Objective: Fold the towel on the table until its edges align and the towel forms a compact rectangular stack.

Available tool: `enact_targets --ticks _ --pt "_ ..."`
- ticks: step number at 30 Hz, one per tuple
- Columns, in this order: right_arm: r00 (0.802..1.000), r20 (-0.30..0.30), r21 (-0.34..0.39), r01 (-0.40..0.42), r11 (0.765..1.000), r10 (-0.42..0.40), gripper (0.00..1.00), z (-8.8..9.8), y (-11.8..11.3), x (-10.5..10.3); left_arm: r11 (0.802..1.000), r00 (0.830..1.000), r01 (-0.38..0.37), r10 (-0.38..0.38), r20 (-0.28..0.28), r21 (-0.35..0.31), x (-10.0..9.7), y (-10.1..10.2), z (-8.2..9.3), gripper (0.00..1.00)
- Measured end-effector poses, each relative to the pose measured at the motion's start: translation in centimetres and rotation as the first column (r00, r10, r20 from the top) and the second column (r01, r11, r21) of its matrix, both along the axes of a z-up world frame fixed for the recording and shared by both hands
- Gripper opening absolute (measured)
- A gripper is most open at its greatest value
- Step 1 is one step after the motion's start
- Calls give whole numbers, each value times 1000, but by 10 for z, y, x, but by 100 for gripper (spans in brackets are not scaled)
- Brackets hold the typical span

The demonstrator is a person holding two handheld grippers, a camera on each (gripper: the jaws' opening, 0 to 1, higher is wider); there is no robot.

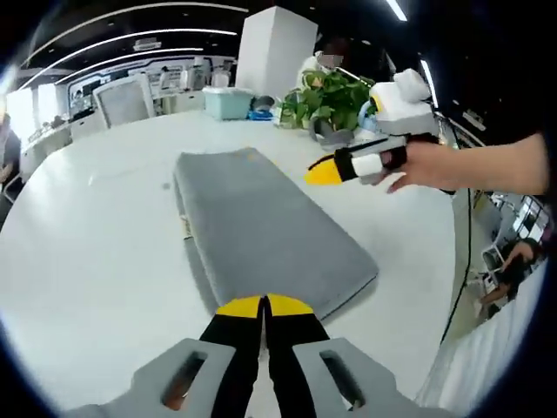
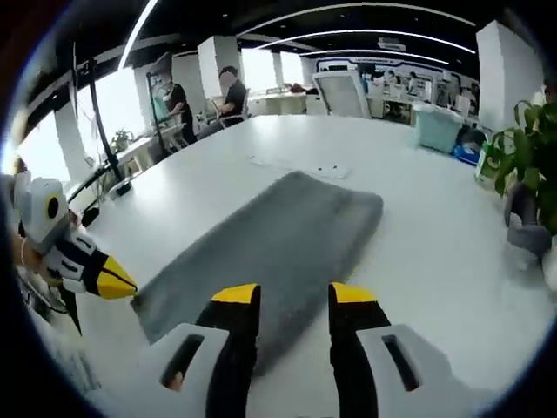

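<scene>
- Where the towel [image 1: 261, 231] lies on the white worktop [image 1: 96, 252], it is a grey, folded, long rectangle, flat, with a small tag showing at one long edge.
- Left gripper [image 1: 264, 305], in its own view: yellow-tipped fingers [image 1: 239, 306] pressed together, tips just at the towel's near short edge; whether they pinch any cloth I cannot tell.
- In the same view the right gripper [image 1: 324, 171] comes in from the right, held in a hand [image 1: 426, 165], above the towel's far long edge and clear of the cloth.
- Right gripper [image 2: 294, 296], in its own view: fingers [image 2: 235, 294] parted with a plain gap, nothing between them, hanging over the towel [image 2: 278, 235] near one end.
- There the left gripper [image 2: 109, 280] shows at the left, its tips closed, beside the towel's near corner.
- Beyond the worktop's [image 2: 418, 218] far edge: a potted plant [image 1: 326, 100], a teal box [image 1: 226, 103], a chair [image 1: 122, 100], and people seated at desks [image 2: 231, 91].
</scene>
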State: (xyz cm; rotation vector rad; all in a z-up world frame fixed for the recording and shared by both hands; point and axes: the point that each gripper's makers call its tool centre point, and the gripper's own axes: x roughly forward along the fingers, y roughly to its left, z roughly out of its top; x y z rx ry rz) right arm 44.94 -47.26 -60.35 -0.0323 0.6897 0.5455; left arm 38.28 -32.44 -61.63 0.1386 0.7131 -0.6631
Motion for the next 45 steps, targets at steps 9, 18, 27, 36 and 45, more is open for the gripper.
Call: enact_targets --ticks 9,18,27,36,45 --pt "985 -163 35 69 997 -63 38 -26 10 -66 996 999 -13 17 -37 87 -11 38 -13 1" --pt "971 -231 32 68 997 -59 35 -43 15 -96 989 997 53 -44 -71 141 -14 29 -36 1" --pt "959 -282 31 37 999 -26 31 -45 17 -102 910 967 252 -222 -127 329 -19 32 -44 1" --pt "952 -306 34 -2 999 13 29 -47 20 -107 878 937 296 -190 -293 375 -18 31 -46 2" --pt "945 -324 52 -29 998 45 27 -49 20 -107 809 873 466 -356 -334 357 -19 27 -46 5"
